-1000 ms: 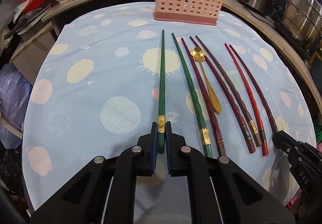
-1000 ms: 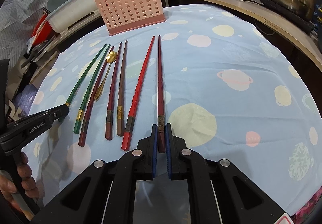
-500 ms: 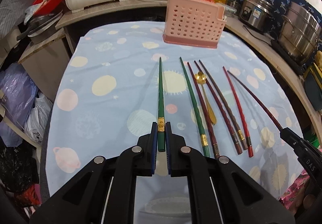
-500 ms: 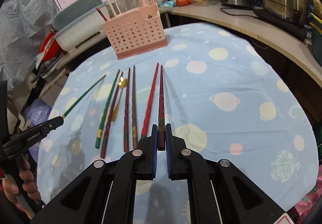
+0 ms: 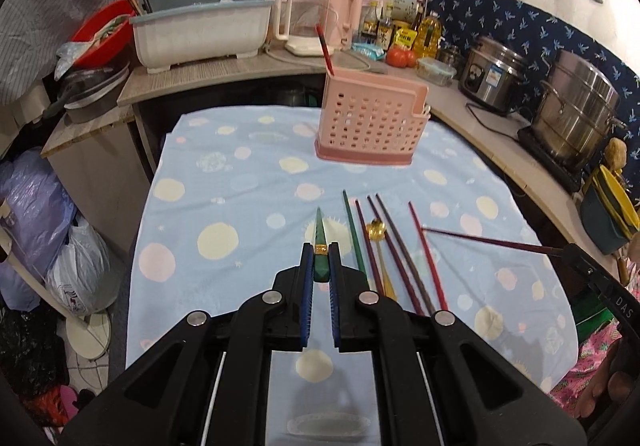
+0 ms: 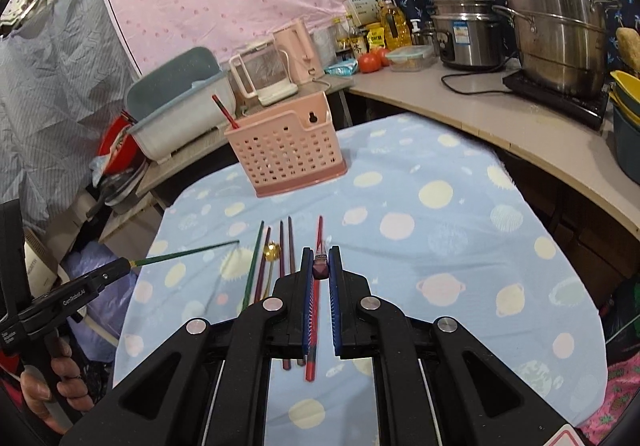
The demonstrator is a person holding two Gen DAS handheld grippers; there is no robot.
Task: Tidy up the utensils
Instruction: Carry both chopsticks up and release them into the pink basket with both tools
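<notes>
My left gripper is shut on a green chopstick and holds it above the table, pointing toward the pink holder. My right gripper is shut on a dark red chopstick, also lifted; this stick shows in the left wrist view. The green stick shows in the right wrist view. On the blue cloth lie a second green chopstick, several brown and red chopsticks and a gold spoon. One red chopstick stands in the holder.
A counter behind and to the right holds a dish tub, a kettle, bottles, tomatoes and steel pots. Plastic bags lie on the floor at the left of the table.
Both grippers have risen well above the table, each carrying its chopstick up off the cloth. The view now takes in the whole table and counter.
</notes>
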